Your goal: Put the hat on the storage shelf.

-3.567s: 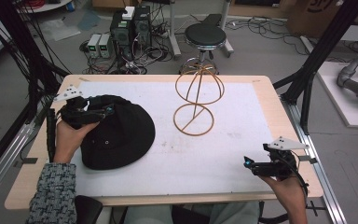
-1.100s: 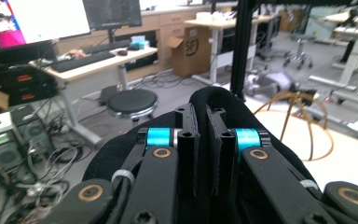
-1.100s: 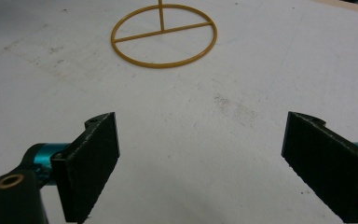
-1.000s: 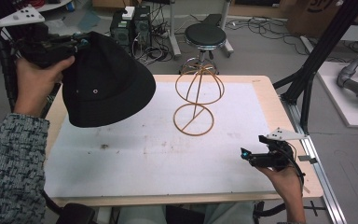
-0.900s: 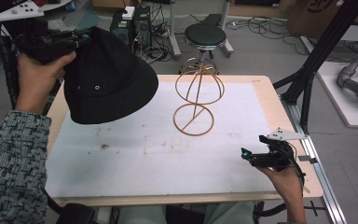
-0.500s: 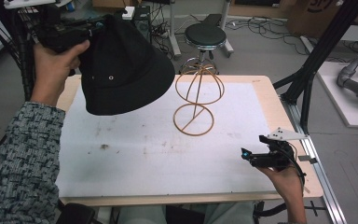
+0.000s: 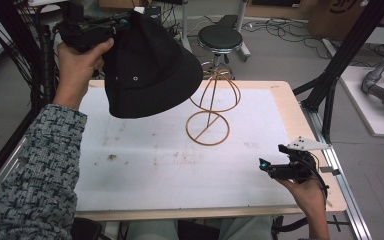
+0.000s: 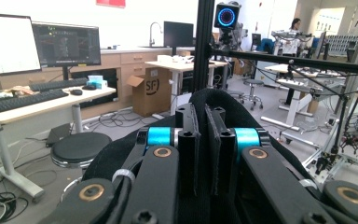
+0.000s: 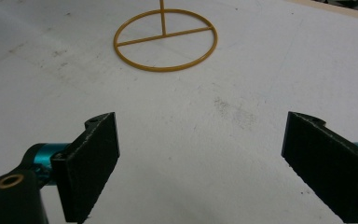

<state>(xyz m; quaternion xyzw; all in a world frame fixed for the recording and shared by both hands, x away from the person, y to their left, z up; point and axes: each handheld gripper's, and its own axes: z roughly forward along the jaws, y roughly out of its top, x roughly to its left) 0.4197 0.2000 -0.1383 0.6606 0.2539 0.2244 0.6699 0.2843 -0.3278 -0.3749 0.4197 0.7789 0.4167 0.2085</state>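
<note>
black hat (image 7: 150, 70) lifted nearer wire stand (image 7: 211, 112)

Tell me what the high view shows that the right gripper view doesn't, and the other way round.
High view alone: the black hat lifted above the table, pinched by the left tongs, and the wire stand's domed top. Right gripper view alone: up close, the right tongs standing wide apart with nothing between them. Both: the stand's gold ring base on the white mat.
</note>
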